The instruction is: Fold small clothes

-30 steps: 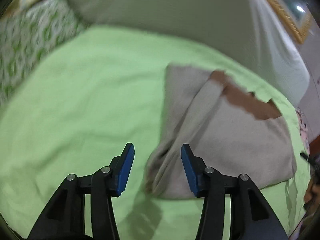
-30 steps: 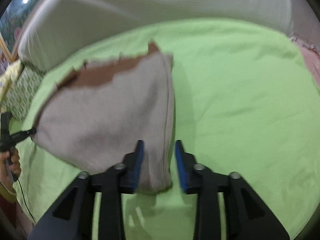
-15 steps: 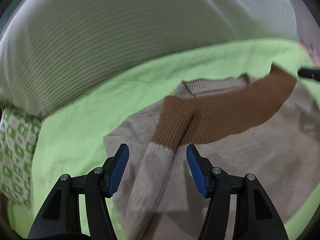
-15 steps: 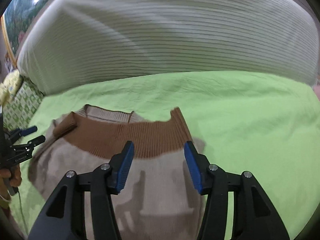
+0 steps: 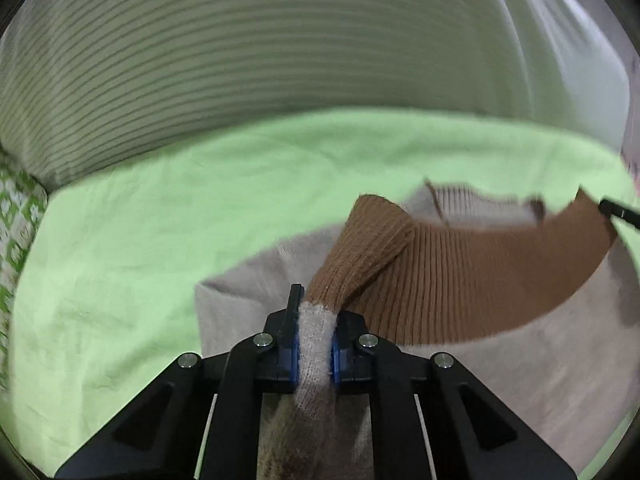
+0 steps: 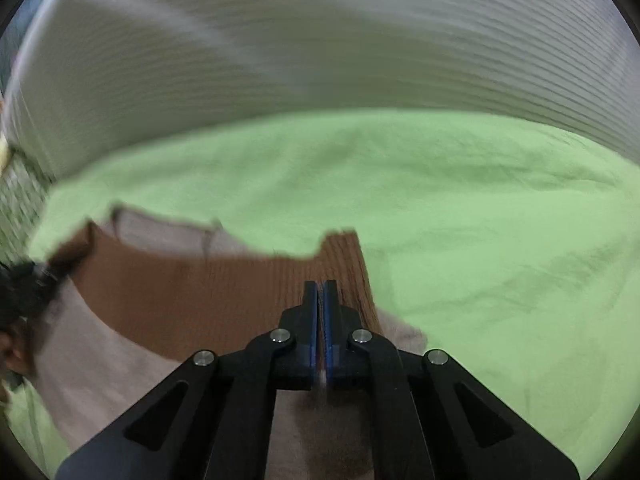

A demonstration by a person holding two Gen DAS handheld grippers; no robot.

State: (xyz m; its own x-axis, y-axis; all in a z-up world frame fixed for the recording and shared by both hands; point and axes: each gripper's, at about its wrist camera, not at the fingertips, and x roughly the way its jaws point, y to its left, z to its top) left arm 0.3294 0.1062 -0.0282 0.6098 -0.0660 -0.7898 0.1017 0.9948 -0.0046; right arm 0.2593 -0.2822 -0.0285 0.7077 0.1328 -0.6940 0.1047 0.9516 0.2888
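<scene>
A small beige sweater (image 5: 500,360) with a brown ribbed band (image 5: 480,272) lies on a green sheet (image 5: 160,260). My left gripper (image 5: 318,320) is shut on a beige sleeve just below its brown cuff (image 5: 360,248), which sticks out past the fingertips. In the right wrist view the sweater (image 6: 120,360) fills the lower left. There my right gripper (image 6: 320,292) is shut over the right end of the brown band (image 6: 180,292), with a thin sliver of fabric between its pads. The left gripper (image 6: 36,276) shows blurred at that view's left edge.
A large white striped cushion (image 5: 280,60) rises behind the sheet across the back. Green-and-white patterned fabric (image 5: 12,220) lies at the far left. Open green sheet (image 6: 500,240) spreads to the right of the sweater. A hand (image 6: 12,352) shows at the left edge.
Both grippers went from open to shut. The left closed on the sleeve by the cuff, the right on the brown band's end. Both views moved up close to the band.
</scene>
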